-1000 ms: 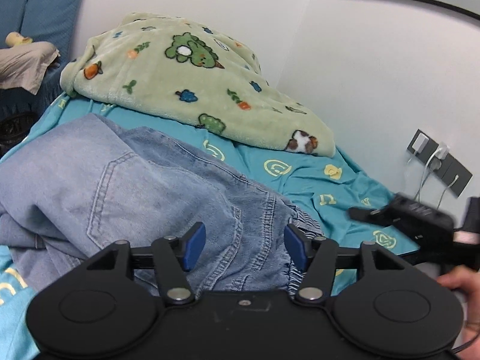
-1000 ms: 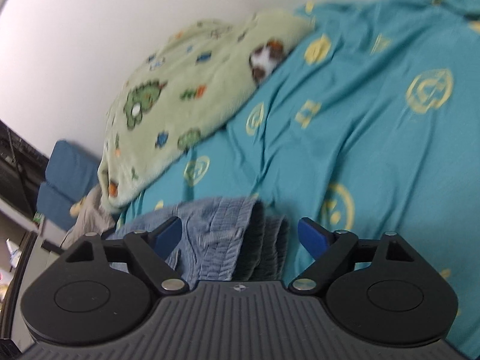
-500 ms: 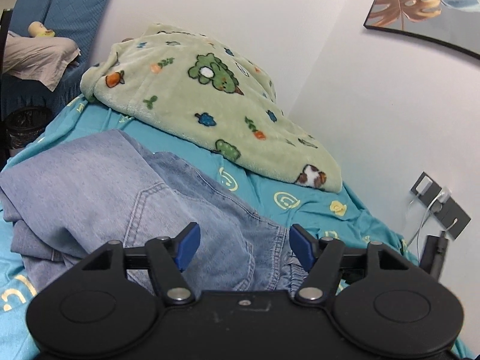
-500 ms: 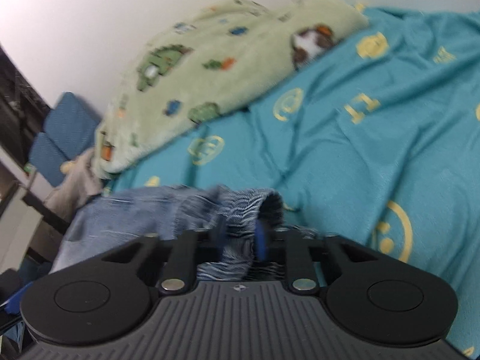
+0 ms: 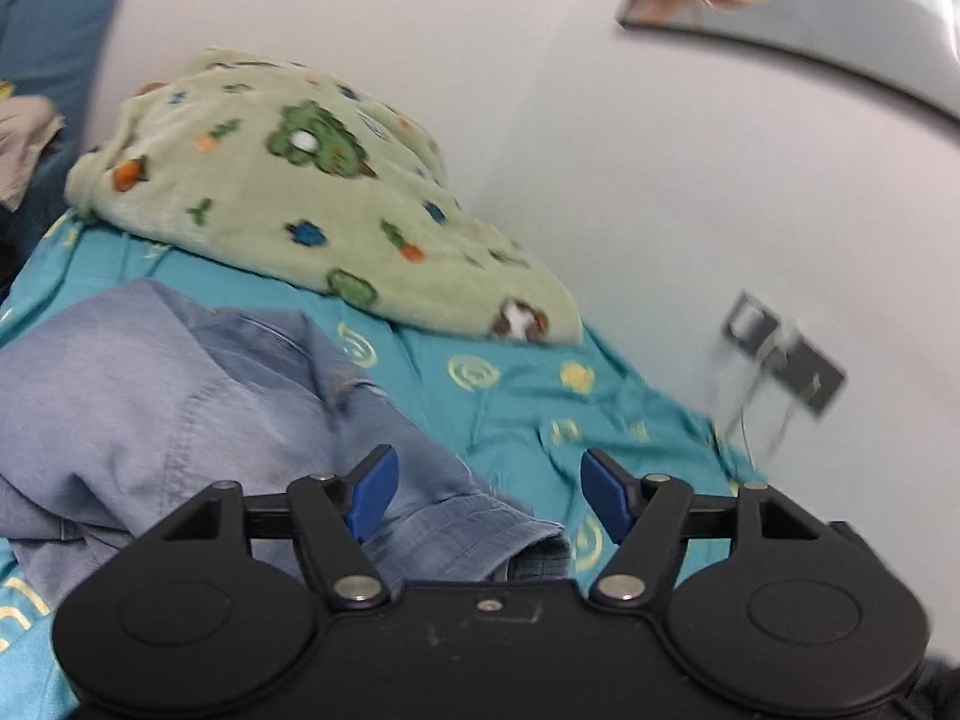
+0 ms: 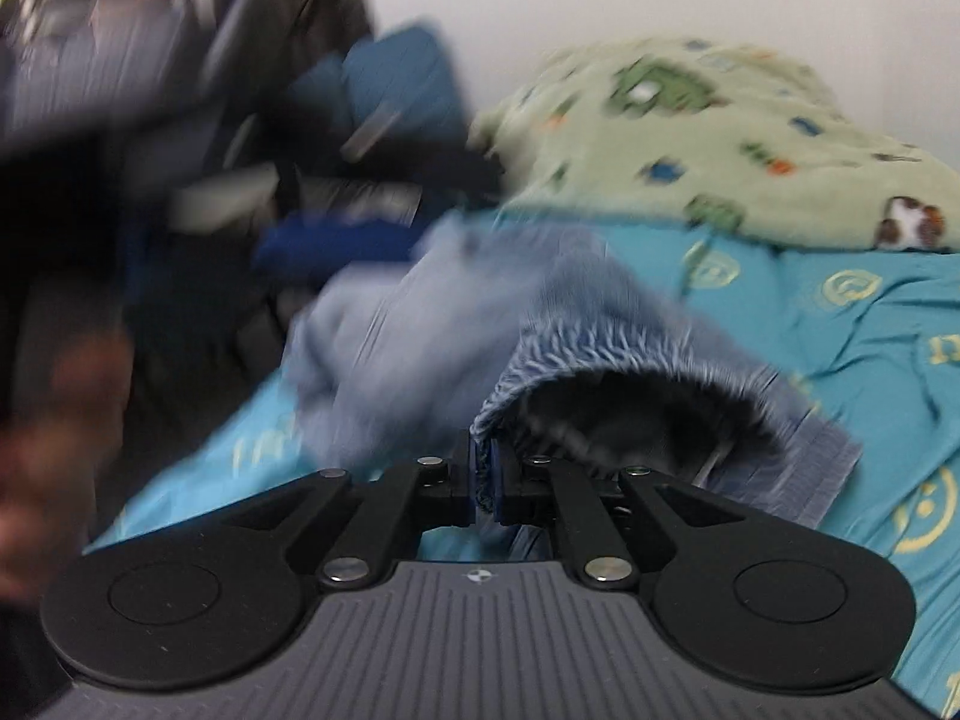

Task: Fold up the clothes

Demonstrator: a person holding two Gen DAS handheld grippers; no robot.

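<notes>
Light blue jeans (image 5: 180,396) lie crumpled on a teal bed sheet (image 5: 528,396). My left gripper (image 5: 487,495) is open, its blue pads just above the jeans' waistband edge, holding nothing. In the right wrist view my right gripper (image 6: 485,477) is shut on the elastic waistband of the jeans (image 6: 576,348) and lifts it, so the opening gapes toward the camera. The rest of the jeans trails left, blurred.
A green fleece blanket (image 5: 312,204) with cartoon prints lies at the head of the bed against the white wall; it also shows in the right wrist view (image 6: 720,138). Wall sockets with cables (image 5: 786,354) sit to the right. A blue chair (image 6: 384,84) stands beyond the bed.
My right gripper closed on the jeans' waistband and has swung left, lifting it. My left gripper stayed open and shifted right along the jeans.
</notes>
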